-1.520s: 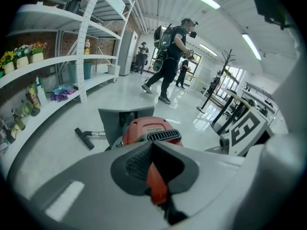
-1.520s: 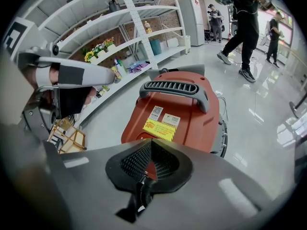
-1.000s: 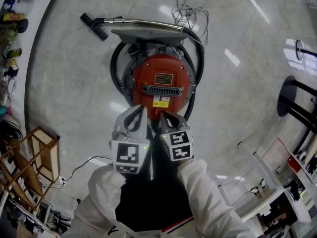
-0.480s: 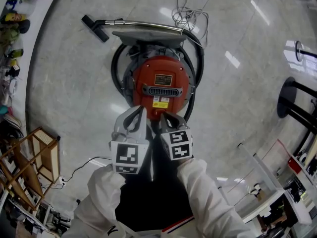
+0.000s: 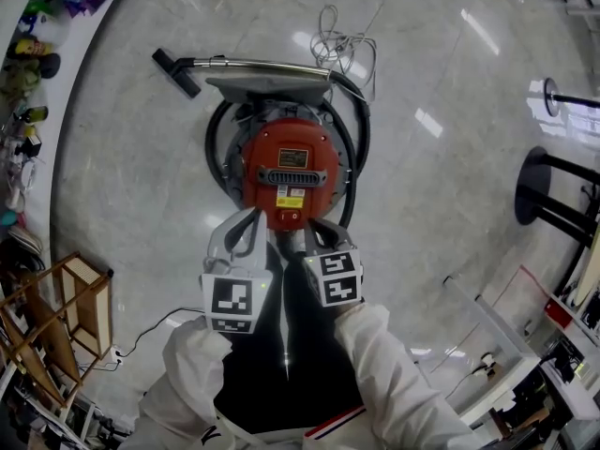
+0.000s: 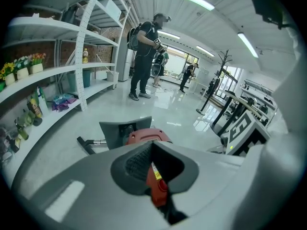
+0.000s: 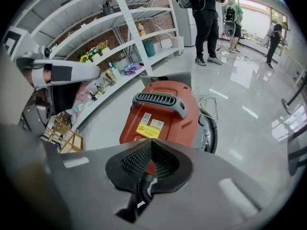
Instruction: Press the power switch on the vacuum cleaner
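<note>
Seen from above, a red vacuum cleaner (image 5: pixel 291 157) stands on a glossy pale floor (image 5: pixel 450 82), out in the open, well apart from the curved white shelving (image 5: pixel 42 54) along the floor's left edge. A black hose (image 5: pixel 214 129) coils around its body. A metal wand (image 5: pixel 267 63) lies across its far side, beside a loose white cord (image 5: pixel 342 37).

The person's two arms, in white sleeves (image 5: pixel 384 364), reach forward and down side by side, the forearms angled inward. The left gripper (image 5: pixel 251 221) and right gripper (image 5: pixel 312 231) sit just beside each other, both pointing at the vacuum's near end — their tips overlap its rim from above, though contact cannot be told.

In the left gripper view the left gripper's (image 6: pixel 152 143) jaws meet at the tips and hold nothing. Through the opening behind the tips a round red button (image 6: pixel 161 185) shows on the vacuum's body.

In the right gripper view the right gripper's (image 7: pixel 150 142) jaws are likewise closed and empty — the red body and grey handle (image 7: pixel 160 101) lie just ahead.
</note>
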The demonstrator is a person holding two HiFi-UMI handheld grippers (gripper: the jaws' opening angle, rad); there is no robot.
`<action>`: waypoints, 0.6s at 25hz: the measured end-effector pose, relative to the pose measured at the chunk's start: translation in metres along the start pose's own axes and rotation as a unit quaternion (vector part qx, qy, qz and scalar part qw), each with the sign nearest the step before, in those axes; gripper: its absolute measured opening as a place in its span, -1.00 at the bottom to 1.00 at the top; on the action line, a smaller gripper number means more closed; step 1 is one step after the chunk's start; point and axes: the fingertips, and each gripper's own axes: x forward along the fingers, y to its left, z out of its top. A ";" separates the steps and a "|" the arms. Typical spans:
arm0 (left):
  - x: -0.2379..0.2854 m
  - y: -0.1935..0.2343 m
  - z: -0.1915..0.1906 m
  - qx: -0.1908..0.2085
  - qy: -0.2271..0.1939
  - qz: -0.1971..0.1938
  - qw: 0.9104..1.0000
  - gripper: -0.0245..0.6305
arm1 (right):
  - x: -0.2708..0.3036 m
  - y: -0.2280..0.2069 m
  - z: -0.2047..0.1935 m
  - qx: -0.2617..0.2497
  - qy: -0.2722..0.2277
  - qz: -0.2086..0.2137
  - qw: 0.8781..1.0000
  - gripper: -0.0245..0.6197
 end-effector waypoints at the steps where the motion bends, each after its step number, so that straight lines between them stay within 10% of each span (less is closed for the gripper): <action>1: -0.003 -0.002 0.004 0.002 -0.003 0.001 1.000 -0.93 | -0.006 -0.003 0.002 0.001 -0.004 -0.003 1.000 -0.92; 15: -0.067 -0.011 0.063 0.016 -0.053 0.036 0.998 -0.93 | -0.100 -0.008 0.044 -0.017 -0.064 -0.019 0.998 -0.92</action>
